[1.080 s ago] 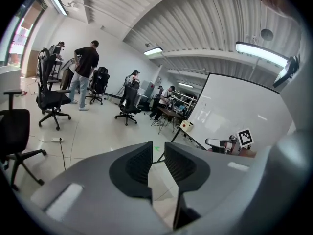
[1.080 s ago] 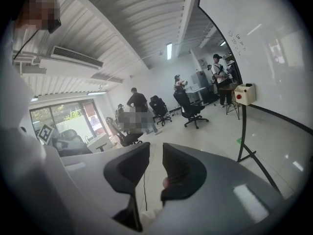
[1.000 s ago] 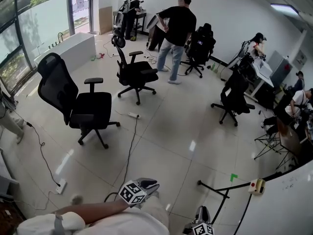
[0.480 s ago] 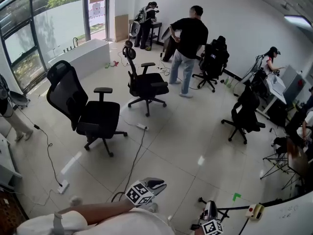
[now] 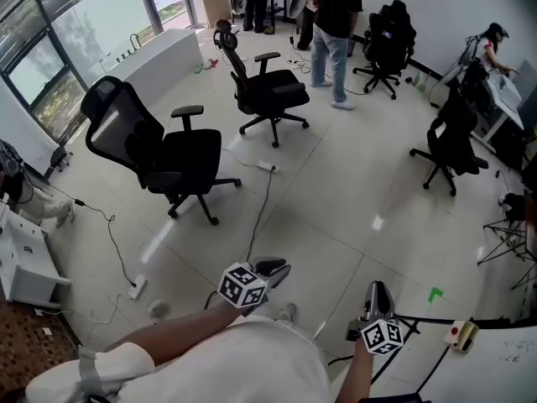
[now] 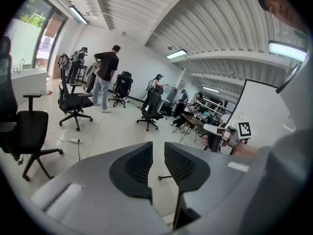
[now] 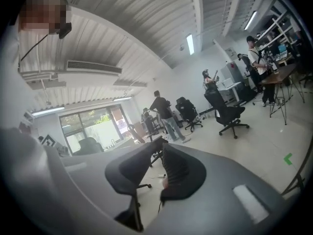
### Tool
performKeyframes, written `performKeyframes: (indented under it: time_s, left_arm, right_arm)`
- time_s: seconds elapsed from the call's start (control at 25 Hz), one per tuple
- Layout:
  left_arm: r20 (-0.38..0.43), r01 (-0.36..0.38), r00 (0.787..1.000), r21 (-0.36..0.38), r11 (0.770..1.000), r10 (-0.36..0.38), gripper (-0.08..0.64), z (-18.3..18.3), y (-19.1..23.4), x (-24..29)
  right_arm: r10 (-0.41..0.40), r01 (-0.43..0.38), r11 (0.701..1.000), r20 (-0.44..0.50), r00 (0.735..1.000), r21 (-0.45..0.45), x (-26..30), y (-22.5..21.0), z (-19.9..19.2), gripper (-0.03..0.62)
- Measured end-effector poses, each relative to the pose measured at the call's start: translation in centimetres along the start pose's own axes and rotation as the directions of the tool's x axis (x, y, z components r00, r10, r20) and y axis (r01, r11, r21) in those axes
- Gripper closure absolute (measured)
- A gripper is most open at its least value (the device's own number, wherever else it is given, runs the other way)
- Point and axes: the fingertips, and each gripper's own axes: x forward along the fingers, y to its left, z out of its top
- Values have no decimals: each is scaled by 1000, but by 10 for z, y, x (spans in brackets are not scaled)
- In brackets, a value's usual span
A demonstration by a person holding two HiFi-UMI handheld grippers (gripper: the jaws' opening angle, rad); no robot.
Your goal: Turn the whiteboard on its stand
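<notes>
The glossy white whiteboard carries faint dark scribbles (barely legible) above its black tubular metal stand. A bright green tape mark marks the pale grey tiled floor. The padded swivel office chair is black. The grey left gripper and grey right gripper have dark ribbed jaws and cubes with black-and-white squares.
</notes>
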Motion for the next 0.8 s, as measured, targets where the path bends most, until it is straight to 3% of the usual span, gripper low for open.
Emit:
performKeyframes:
  time_s: [0.28, 0.52, 0.8]
  left_arm:
    - [-8, -3, 1000, 16, 1000, 3, 463, 26, 23, 37]
    - [9, 3, 1000, 49, 999, -4, 463, 46, 45, 68]
    - [48, 69, 996, 136, 988, -76, 463, 113, 89, 121]
  right_arm:
    - [75, -80, 993, -68, 995, -82, 56, -3, 7, 526]
    - [-13, 7, 998, -99, 995, -59, 59, -24, 2, 526]
    - [-95, 94, 993, -18, 995, -72, 97, -36, 47, 526]
